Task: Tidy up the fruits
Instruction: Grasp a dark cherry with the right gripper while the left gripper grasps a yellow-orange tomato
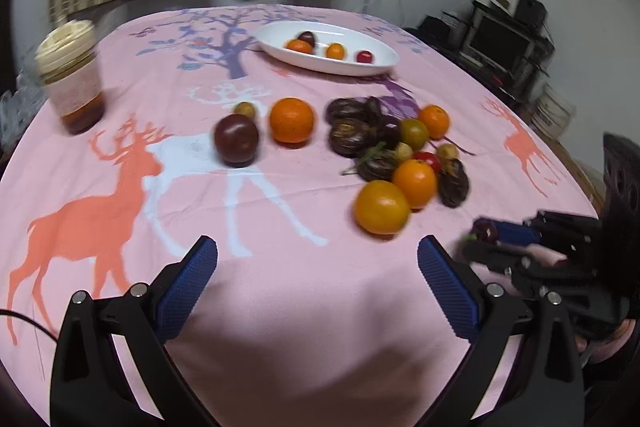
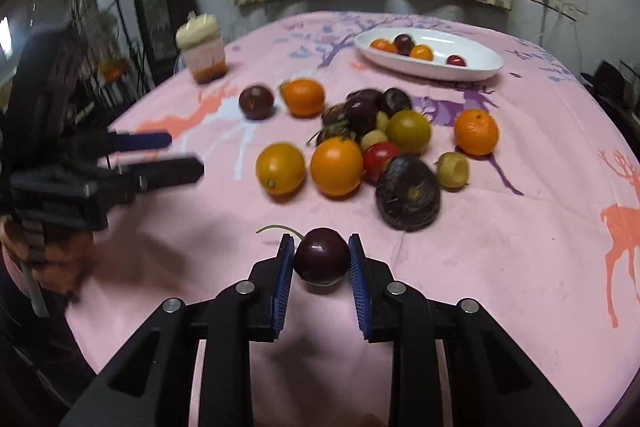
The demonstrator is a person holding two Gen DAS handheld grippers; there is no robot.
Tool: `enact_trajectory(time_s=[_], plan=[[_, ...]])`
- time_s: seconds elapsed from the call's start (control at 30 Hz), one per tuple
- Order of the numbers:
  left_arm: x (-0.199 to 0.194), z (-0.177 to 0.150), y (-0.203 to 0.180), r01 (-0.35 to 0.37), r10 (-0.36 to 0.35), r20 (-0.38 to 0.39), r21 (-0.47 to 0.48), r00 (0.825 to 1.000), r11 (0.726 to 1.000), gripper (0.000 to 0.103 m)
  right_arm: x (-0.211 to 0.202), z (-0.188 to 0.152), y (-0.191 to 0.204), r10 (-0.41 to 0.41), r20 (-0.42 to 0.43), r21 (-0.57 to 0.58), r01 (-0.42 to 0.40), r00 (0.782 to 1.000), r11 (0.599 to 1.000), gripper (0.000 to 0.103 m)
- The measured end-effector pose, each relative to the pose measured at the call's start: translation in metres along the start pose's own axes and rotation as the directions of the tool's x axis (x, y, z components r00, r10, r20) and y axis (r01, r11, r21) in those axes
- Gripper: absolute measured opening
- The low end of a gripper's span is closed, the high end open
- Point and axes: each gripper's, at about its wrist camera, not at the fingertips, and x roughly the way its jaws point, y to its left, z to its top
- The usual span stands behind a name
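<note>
My right gripper point(image 2: 321, 259) is shut on a dark red cherry point(image 2: 322, 255) with a green stem, held just above the pink cloth; it also shows in the left wrist view point(image 1: 482, 237) at the right. My left gripper point(image 1: 318, 259) is open and empty over the near cloth, in front of a yellow-orange fruit point(image 1: 381, 207). A heap of oranges, dark plums and small yellow fruits point(image 2: 372, 143) lies mid-table. A white oval dish point(image 2: 480, 61) at the far side holds several small fruits.
A jar with a cream lid point(image 1: 72, 75) stands at the far left of the table. A dark plum point(image 1: 236, 138) and an orange point(image 1: 291, 119) lie apart from the heap. The table's right edge point(image 1: 576, 163) borders shelves with electronics.
</note>
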Motion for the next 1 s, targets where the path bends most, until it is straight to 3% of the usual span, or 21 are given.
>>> enact_trajectory(time_s=[0.13,0.2,0.27,0.57,0.6,0.67,0.7,0.87,1.0], plan=[[0.018,0.013,-0.024,0.014,-0.011,-0.024,0.098,1.0,0.995,0.097,-0.007,0.0,-0.017,0.022,0.041,0.092,-0.025,0.999,0.995,0.028],[0.03,0.018,-0.025,0.028,-0.022,-0.067,0.102,0.998,0.994,0.069,-0.008,-0.001,-0.021,0.032,0.048,0.106,-0.037,0.998,0.994,0.028],[0.041,0.023,-0.023,0.052,-0.043,-0.11,0.084,0.993,0.995,0.06,-0.009,0.0,-0.023,0.042,0.055,0.113,-0.048,0.998,0.992,0.028],[0.06,0.03,-0.035,0.067,-0.05,-0.15,0.11,0.987,0.992,0.06,-0.012,-0.001,-0.031,0.083,0.081,0.15,-0.094,0.993,0.984,0.028],[0.063,0.029,-0.038,0.058,-0.04,-0.155,0.117,0.987,0.991,0.059,-0.012,-0.001,-0.031,0.086,0.083,0.151,-0.098,0.993,0.984,0.028],[0.067,0.028,-0.041,0.076,-0.053,-0.174,0.126,0.983,0.989,0.044,-0.013,-0.001,-0.031,0.094,0.088,0.152,-0.107,0.992,0.983,0.028],[0.067,0.027,-0.043,0.086,-0.062,-0.18,0.129,0.982,0.988,0.042,-0.013,-0.001,-0.032,0.097,0.088,0.153,-0.11,0.991,0.982,0.028],[0.059,0.024,-0.043,0.058,-0.03,-0.183,0.149,0.983,0.987,0.041,-0.009,0.002,-0.038,0.132,0.074,0.185,-0.144,0.988,0.972,0.028],[0.042,0.054,-0.025,0.074,-0.057,-0.148,0.106,0.987,0.992,0.041,-0.013,0.023,-0.049,0.151,0.092,0.181,-0.165,0.984,0.969,0.028]])
